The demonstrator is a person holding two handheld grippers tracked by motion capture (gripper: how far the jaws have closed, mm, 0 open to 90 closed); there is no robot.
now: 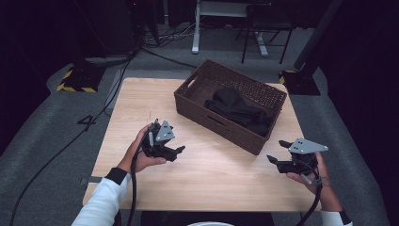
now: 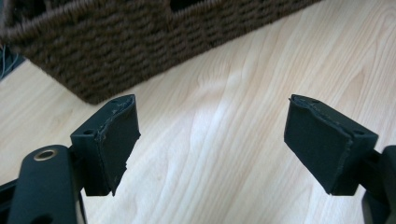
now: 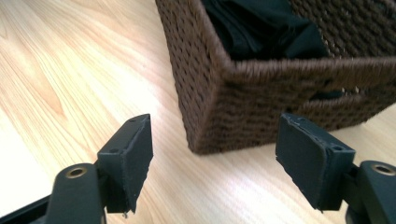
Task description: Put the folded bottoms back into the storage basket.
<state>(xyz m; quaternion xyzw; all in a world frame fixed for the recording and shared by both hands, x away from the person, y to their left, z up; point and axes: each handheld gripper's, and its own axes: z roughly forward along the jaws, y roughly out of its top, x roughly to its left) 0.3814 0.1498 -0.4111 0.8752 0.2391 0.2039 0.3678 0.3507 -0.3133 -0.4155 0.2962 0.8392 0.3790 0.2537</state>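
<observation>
From the high view, your left gripper sits over the wooden table at about 7 o'clock from the table's middle, held in your left hand, with its jaws pointing toward 3 o'clock. They stand apart with nothing between them. Your right gripper hangs at the table's edge near 4 o'clock, in your right hand, jaws aimed toward 9 o'clock, likewise parted and empty. The brown woven basket lies on the table between 12 and 2 o'clock, set at a slant, and the black cloth is bundled inside it. Both grippers are clear of the basket, the left one near its long front wall, the right one near its lower right corner.

In the left gripper view, your two black pads rise wide apart at 7 and 4 o'clock, with bare table showing in the gap. The basket's woven wall runs across from 10 to 1 o'clock, ahead of the tips and not touching them.

In the right gripper view, your pads again stand well open at 7 and 4 o'clock, gripping nothing. A corner of the basket faces you at 12 o'clock, just beyond the gap, and the black cloth shows over its rim at 1 o'clock.
</observation>
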